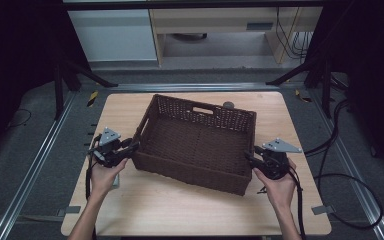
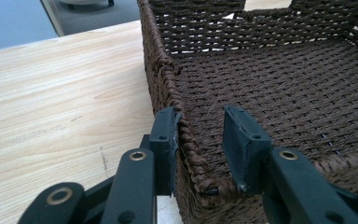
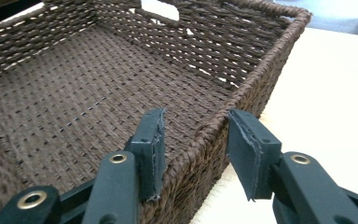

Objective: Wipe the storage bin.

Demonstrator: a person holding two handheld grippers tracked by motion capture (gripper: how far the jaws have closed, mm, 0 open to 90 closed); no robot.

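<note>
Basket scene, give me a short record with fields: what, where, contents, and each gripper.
thing: brown woven basket
place: on the wooden table, set at an angle
contents: nothing inside
left gripper: jaws straddle the basket's wall, not clamped; outer pad at the rim, inner pad apart
right gripper: jaws straddle the opposite wall, gaps both sides

Both grippers, left (image 1: 131, 146) and right (image 1: 249, 155), point inward, fingers seemingly part-open.

Two black hand-held grippers, left gripper (image 1: 130, 148) and right gripper (image 1: 250, 154), each topped by a grey three-cornered plate, black cable trailing from each, brass-ringed rivets on black jaw arms, dark flat rubber pads, worn edges, forearms bare of sleeves.
</note>
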